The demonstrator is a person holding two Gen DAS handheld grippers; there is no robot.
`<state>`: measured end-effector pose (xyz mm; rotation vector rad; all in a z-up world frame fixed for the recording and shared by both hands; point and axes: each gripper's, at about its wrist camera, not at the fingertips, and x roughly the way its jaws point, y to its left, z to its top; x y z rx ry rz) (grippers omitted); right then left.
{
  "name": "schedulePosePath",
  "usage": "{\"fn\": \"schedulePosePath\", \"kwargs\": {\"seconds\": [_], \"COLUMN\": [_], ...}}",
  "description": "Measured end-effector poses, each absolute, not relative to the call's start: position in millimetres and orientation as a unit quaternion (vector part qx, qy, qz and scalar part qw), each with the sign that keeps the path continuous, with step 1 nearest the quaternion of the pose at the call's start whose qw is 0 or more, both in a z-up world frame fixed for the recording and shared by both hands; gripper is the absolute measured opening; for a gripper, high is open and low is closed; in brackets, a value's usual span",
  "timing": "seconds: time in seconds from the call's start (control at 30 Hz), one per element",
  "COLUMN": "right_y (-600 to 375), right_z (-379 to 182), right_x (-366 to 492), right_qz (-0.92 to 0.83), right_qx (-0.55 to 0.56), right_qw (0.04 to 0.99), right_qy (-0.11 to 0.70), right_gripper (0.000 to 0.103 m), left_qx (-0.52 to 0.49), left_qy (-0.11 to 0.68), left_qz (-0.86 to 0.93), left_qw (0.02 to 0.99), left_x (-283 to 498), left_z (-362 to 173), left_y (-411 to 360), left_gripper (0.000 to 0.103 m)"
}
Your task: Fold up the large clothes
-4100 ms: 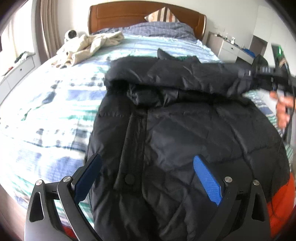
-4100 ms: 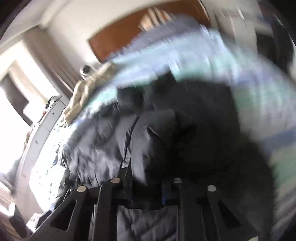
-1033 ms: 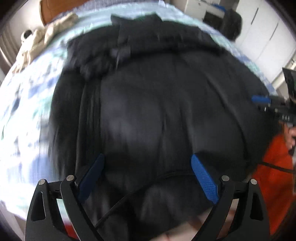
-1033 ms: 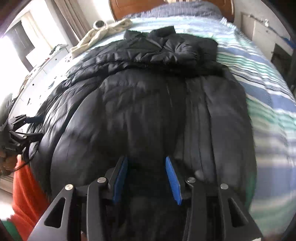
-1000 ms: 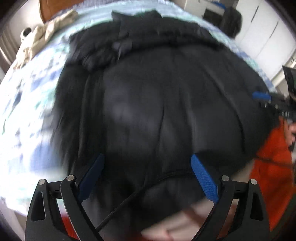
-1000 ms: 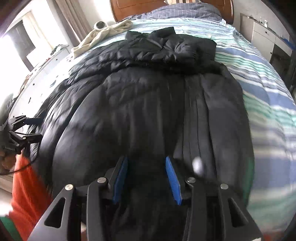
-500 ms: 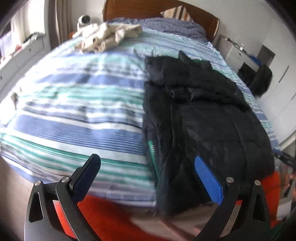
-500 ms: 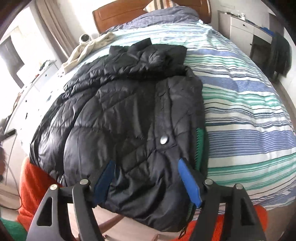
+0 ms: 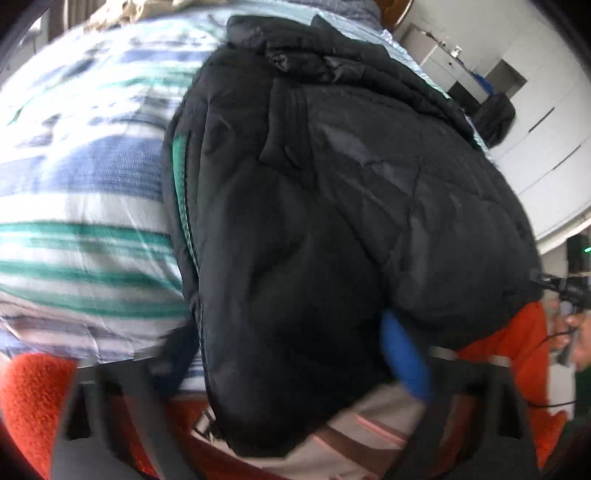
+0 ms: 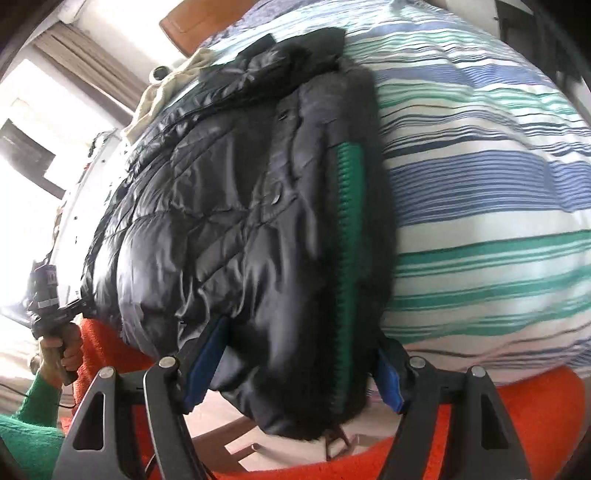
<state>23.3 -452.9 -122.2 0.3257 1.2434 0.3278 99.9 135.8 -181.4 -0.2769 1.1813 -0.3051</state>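
A black quilted down jacket (image 9: pixel 332 206) with a green zip edge lies lengthwise on the striped bed (image 9: pixel 74 177), hem hanging over the near edge. My left gripper (image 9: pixel 295 354) is open, its blue pads either side of the hem's left corner. In the right wrist view the jacket (image 10: pixel 229 221) fills the middle; my right gripper (image 10: pixel 295 373) is open, its blue pads (image 10: pixel 205 363) straddling the hem's right corner by the green zip. Neither pad visibly presses the cloth.
An orange blanket (image 10: pixel 461 443) hangs along the bed's near edge. A beige garment (image 10: pixel 162 92) lies near the wooden headboard (image 10: pixel 184 26). White cabinets (image 9: pixel 535 122) stand to the right of the bed. The person's hand holding the left gripper (image 10: pixel 55 332) shows at the left.
Both grippers have dropped low and moved in to the jacket's hem at the bed's near edge. The hem now lies between each pair of open pads.
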Motion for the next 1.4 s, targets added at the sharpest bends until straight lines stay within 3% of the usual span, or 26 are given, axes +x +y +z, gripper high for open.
{"fn": "schedulePosePath", "kwargs": {"seconds": [0.03,0.07,0.1,0.27,0.63,0.83,0.93,1.1,1.3,1.4], "right_y": [-453.4,-455.1,-456.9,-457.0,-474.4,-492.1,-496.6,-488.7,-485.9,-483.7], "right_z": [-121.5,-119.2,-116.4,-84.1,-7.5,44.7,57.7,43.5,-29.0,-83.2], "right_x": [24.5,25.2,25.7,20.2,-62.5,-70.4,-38.8,62.3,177.4,215.3], "right_qz": [0.149,0.15,0.158,0.174,0.234,0.255,0.266,0.271,0.222,0.178], "right_qx": [0.15,0.157,0.17,0.165,0.222,0.327,0.359,0.381,0.402,0.421], "right_qw": [0.786,0.785,0.782,0.789,0.75,0.751,0.759,0.776,0.767,0.751], "right_qy": [0.581,0.58,0.578,0.565,0.578,0.514,0.473,0.423,0.449,0.476], "right_gripper": [0.058,0.039,0.029,0.019,0.017,0.017,0.017,0.017,0.017,0.017], "left_qx": [-0.138,-0.147,-0.153,-0.161,-0.195,-0.244,-0.286,-0.304,-0.284,-0.277], "left_qy": [0.559,0.562,0.563,0.551,0.548,0.496,0.454,0.435,0.467,0.489], "left_qz": [-0.144,-0.147,-0.15,-0.139,-0.185,-0.208,-0.206,-0.185,-0.14,-0.122], "left_qw": [0.805,0.8,0.799,0.807,0.792,0.807,0.819,0.827,0.826,0.818], "left_x": [99.9,97.8,96.1,85.4,-23.8,-48.2,-15.0,85.0,201.3,244.1], "left_z": [-180.4,-176.4,-171.1,-131.0,-59.8,5.8,34.0,26.6,-28.0,-64.2], "left_y": [137.4,138.7,138.7,135.5,166.7,184.4,194.7,193.8,183.7,176.9], "left_gripper": [0.048,0.032,0.024,0.015,0.014,0.015,0.015,0.016,0.018,0.024]}}
